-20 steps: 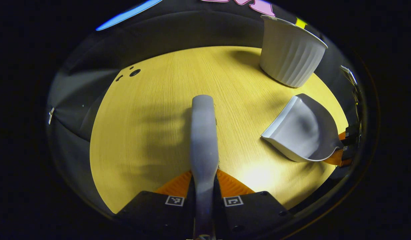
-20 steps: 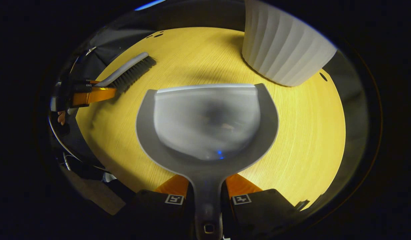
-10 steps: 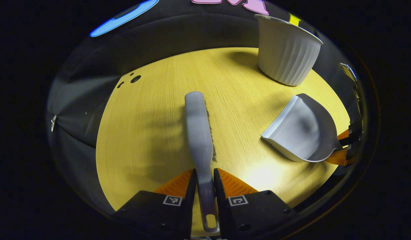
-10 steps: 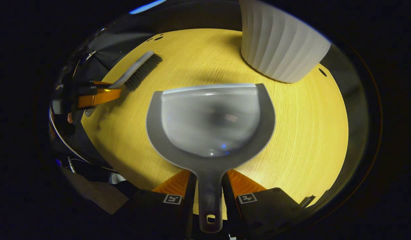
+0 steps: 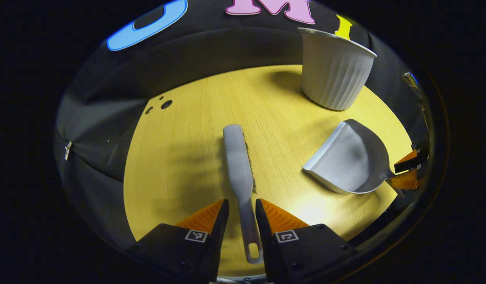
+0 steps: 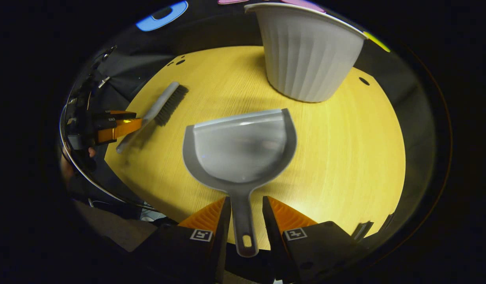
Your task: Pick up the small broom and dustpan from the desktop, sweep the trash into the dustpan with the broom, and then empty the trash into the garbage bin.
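The grey broom (image 5: pixel 237 157) lies flat on the yellow wooden table (image 5: pixel 179 157), bristles down, its handle running back between the fingers of my left gripper (image 5: pixel 242 205), which is open with a gap on each side. The grey dustpan (image 6: pixel 243 150) rests on the table (image 6: pixel 345 138), mouth facing away; its handle lies between the fingers of my right gripper (image 6: pixel 245 203), also open and not pressing it. In the right gripper view the broom (image 6: pixel 166 104) sits at the left with the left gripper (image 6: pixel 116 126) behind it. In the left gripper view the dustpan (image 5: pixel 351 157) lies at the right.
A white ribbed garbage bin (image 5: pixel 333 71) (image 6: pixel 306 59) stands upright at the far side of the table, just beyond the dustpan. Small dark holes (image 5: pixel 166 104) mark the table's far left edge. Black cloth surrounds the table.
Both grippers have opened, letting go of the broom and dustpan handles, and drawn back. Broom and dustpan now rest on the table, farther from the cameras.
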`<state>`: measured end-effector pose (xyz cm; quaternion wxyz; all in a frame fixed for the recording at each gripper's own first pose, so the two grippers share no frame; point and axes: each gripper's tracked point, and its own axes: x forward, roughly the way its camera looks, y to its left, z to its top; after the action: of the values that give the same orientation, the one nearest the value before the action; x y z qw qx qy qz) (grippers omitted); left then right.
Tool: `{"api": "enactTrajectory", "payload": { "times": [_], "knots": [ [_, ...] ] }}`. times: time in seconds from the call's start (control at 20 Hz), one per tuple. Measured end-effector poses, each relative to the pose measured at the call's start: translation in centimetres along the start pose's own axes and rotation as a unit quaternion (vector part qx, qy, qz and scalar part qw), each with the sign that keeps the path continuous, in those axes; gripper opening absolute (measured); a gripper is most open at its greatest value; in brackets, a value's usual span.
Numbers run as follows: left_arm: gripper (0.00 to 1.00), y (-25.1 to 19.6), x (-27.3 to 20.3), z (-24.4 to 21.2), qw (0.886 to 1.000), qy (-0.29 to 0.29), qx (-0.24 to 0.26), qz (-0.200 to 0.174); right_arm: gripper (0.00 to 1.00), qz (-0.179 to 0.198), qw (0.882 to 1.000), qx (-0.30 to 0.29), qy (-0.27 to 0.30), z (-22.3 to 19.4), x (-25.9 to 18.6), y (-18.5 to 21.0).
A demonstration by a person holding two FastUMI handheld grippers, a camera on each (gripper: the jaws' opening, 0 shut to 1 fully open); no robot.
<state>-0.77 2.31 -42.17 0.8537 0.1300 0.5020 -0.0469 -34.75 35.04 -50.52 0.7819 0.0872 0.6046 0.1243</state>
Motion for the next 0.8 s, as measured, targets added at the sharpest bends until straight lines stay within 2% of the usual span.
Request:
{"api": "enactTrajectory", "payload": {
  "times": [0.15, 0.4, 0.5, 0.55, 0.8],
  "knots": [
    [0.58, 0.2, -2.5, 2.4, 0.999, -0.041, 0.014, 0.002, 0.51, -0.013, 0.998, 0.006, -0.059, 2.8, -3.1, -0.6],
    [0.63, 0.2, -6.7, 8.1, 0.989, -0.147, -0.006, -0.017, 0.59, -0.002, 0.985, 0.017, -0.17, 8.6, -8.8, 0.5],
    [0.67, 0.0, -9.3, 11.2, 0.98, -0.199, -0.018, -0.026, 0.69, 0.008, 0.977, 0.032, -0.212, 11.3, -11.6, 1.4],
    [0.68, -0.1, -10.6, 12.7, 0.974, -0.224, -0.021, -0.03, 0.69, 0.008, 0.972, 0.035, -0.234, 12.5, -12.9, 1.6],
    [0.72, -0.2, -16.7, 18.3, 0.944, -0.327, -0.022, -0.032, 0.86, -0.02, 0.938, 0.013, -0.347, 17.3, -18.5, 2.3]
  ]
}}
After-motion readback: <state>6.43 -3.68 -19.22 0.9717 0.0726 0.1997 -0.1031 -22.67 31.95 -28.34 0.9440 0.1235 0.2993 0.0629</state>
